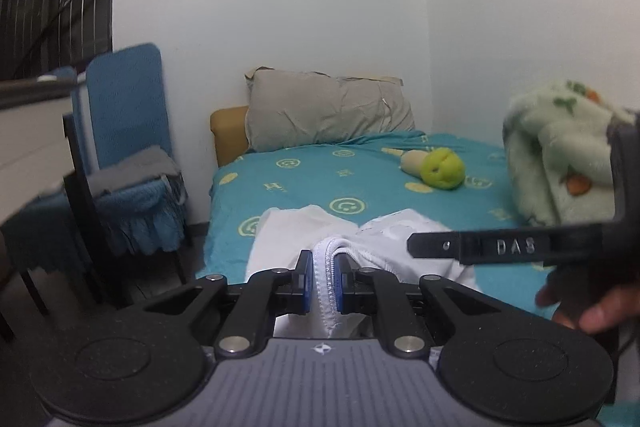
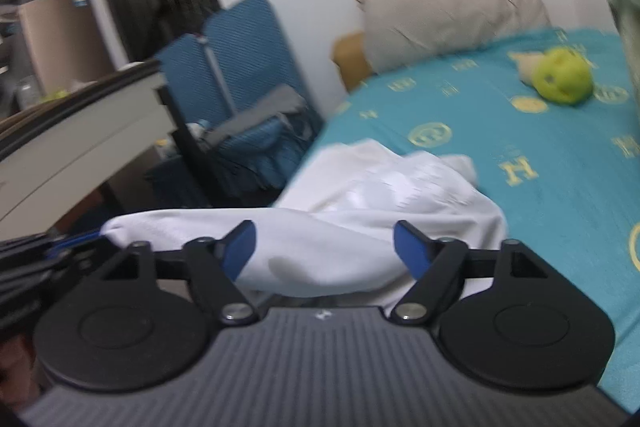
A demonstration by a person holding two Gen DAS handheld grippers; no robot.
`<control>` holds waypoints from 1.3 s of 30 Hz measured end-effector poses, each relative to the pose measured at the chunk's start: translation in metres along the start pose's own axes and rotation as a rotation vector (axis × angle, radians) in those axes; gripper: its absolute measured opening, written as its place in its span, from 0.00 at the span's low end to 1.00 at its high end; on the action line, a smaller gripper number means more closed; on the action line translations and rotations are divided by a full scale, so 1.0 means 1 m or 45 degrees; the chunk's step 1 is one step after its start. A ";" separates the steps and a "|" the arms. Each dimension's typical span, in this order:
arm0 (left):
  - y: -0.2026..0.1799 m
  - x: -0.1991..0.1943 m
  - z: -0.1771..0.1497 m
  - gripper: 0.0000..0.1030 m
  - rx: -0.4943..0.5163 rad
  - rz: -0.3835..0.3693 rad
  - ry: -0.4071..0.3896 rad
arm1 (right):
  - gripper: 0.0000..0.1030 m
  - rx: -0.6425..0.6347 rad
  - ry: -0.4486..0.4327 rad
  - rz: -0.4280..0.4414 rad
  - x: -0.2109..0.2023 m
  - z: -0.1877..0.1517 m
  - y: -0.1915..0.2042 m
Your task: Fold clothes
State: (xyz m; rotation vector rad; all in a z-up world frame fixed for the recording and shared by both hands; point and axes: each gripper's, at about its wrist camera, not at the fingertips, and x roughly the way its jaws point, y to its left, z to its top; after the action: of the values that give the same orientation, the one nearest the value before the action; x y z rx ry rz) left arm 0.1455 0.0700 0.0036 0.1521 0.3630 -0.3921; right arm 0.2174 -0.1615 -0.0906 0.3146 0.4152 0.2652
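A white garment (image 1: 280,239) lies bunched at the near left corner of the teal bed (image 1: 360,167). My left gripper (image 1: 323,273) is shut on a hemmed edge of it, the fabric pinched between the blue pads. In the right wrist view the same white garment (image 2: 380,195) stretches from the bed toward the left. My right gripper (image 2: 324,247) hangs open just above that stretched fold, with cloth showing between its fingers but not clamped. The right gripper's black body (image 1: 520,247), marked DAS, crosses the left wrist view at the right, held by a hand (image 1: 588,311).
A grey pillow (image 1: 328,111) leans on the wall at the bed's head. A green plush toy (image 1: 440,169) and a pale green blanket (image 1: 560,155) lie on the bed's right. A blue chair (image 1: 128,155) draped with cloth stands left of the bed, by a desk (image 2: 80,131).
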 end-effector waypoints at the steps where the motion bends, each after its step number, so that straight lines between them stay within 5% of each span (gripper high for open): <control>1: 0.003 0.001 0.001 0.11 -0.024 -0.008 -0.006 | 0.80 -0.034 -0.008 0.013 -0.002 -0.001 0.006; 9: 0.010 -0.003 0.003 0.11 -0.152 -0.108 -0.083 | 0.80 -0.280 -0.014 0.030 0.009 -0.012 0.046; 17: 0.006 -0.007 0.004 0.10 -0.239 -0.181 -0.171 | 0.81 -0.112 -0.054 -0.263 0.010 0.004 0.017; 21: -0.004 -0.015 0.005 0.10 -0.223 -0.233 -0.210 | 0.83 0.031 -0.087 -0.338 -0.025 0.026 -0.007; 26: -0.022 -0.039 0.007 0.10 -0.202 -0.361 -0.282 | 0.83 0.015 -0.095 -0.389 -0.079 0.057 -0.020; 31: -0.040 -0.061 0.003 0.10 -0.236 -0.474 -0.314 | 0.83 -0.179 0.082 -0.411 -0.111 0.066 -0.026; 35: -0.054 -0.061 -0.002 0.10 -0.196 -0.471 -0.284 | 0.83 -0.218 0.256 -0.388 -0.125 0.056 -0.039; 39: -0.058 -0.051 -0.005 0.10 -0.192 -0.448 -0.229 | 0.83 -0.221 0.310 -0.441 -0.129 0.042 -0.050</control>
State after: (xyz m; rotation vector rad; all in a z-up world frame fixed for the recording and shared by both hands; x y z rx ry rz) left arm 0.0763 0.0355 0.0135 -0.0963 0.2398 -0.7184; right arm 0.1307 -0.2582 -0.0267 0.0360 0.6730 -0.0015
